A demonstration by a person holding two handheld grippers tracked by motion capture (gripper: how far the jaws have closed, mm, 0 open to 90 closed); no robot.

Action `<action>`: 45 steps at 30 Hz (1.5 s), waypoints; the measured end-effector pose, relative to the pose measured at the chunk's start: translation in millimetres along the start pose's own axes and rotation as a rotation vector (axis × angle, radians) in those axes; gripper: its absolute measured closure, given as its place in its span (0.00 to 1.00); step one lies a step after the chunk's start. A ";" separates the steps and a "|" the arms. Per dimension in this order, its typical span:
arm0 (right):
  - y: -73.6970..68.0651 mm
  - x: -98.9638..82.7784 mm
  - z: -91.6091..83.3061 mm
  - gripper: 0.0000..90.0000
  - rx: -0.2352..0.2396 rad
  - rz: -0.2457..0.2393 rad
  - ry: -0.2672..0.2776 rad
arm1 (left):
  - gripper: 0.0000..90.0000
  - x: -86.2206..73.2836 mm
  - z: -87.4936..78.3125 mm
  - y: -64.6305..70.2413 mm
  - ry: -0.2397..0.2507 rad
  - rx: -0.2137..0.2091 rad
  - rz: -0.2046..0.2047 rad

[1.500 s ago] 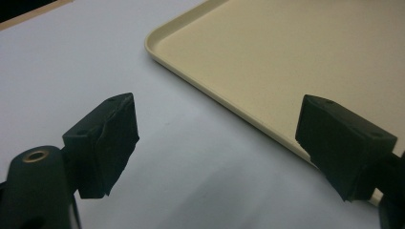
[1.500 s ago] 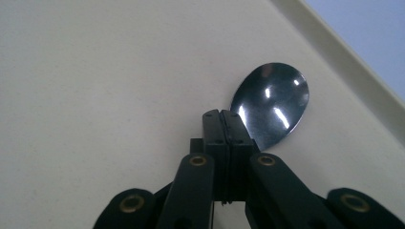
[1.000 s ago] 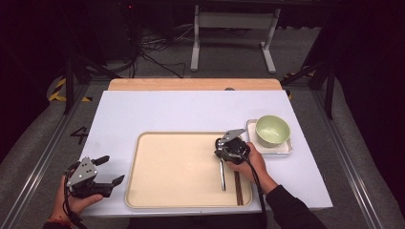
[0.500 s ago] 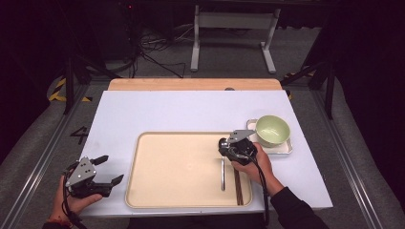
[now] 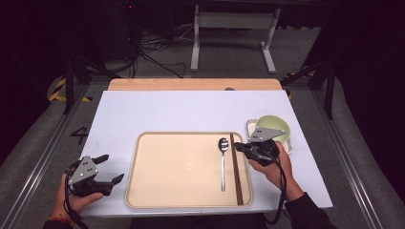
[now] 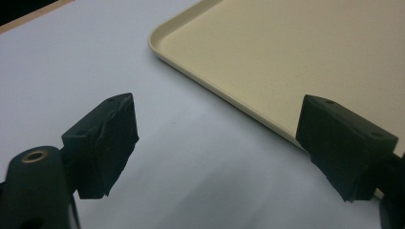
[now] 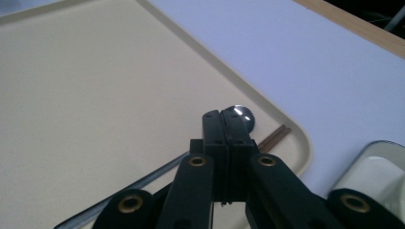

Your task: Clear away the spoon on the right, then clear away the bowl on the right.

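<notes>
A white table [image 5: 157,114] carries a beige tray [image 5: 181,167] that sits toward the person's side, its near rim just short of the table's front edge. Wide bare table lies beyond the tray's far rim, reaching to a wooden strip [image 5: 191,84] along the back edge. Most of the tray's floor is bare; a pair of dark chopsticks [image 5: 236,168] and a metal spoon [image 5: 223,162] lie side by side, lengthwise, close inside its right rim, the spoon's bowl pointing to the far side. Off the tray's far right corner, a green bowl [image 5: 272,128] stands on a small white dish [image 5: 252,126], near the table's right edge.

The right gripper [image 5: 240,148] hangs just over the tray's right rim, beside the chopsticks, its jaws pressed together with nothing between them; in the right gripper view the closed tips [image 7: 226,125] stand in front of the spoon's bowl [image 7: 241,114]. The left gripper [image 5: 111,169] rests at the table's near left corner, just outside the tray's left rim, its jaws spread wide and empty. In the left gripper view, bare table lies between the jaws, and the tray's rounded corner [image 6: 157,40] curves past ahead.
</notes>
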State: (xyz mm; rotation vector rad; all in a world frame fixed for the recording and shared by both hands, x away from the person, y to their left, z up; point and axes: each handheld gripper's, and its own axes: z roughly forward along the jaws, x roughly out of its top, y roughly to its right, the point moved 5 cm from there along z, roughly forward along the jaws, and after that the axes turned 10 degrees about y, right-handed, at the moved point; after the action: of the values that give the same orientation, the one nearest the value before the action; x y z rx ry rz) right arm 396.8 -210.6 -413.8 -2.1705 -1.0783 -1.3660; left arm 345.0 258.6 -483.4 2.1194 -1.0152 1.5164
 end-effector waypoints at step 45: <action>134.5 -35.5 -70.1 0.31 -0.439 0.273 -0.003 | 0.17 -5.6 -12.7 1.3 -0.018 0.038 0.015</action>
State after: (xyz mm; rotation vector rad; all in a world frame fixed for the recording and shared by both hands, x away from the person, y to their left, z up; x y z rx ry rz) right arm 447.7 -357.1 -399.5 -2.5053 -0.4826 -1.5784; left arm 334.5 267.7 -484.0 2.1598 -1.0182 1.5383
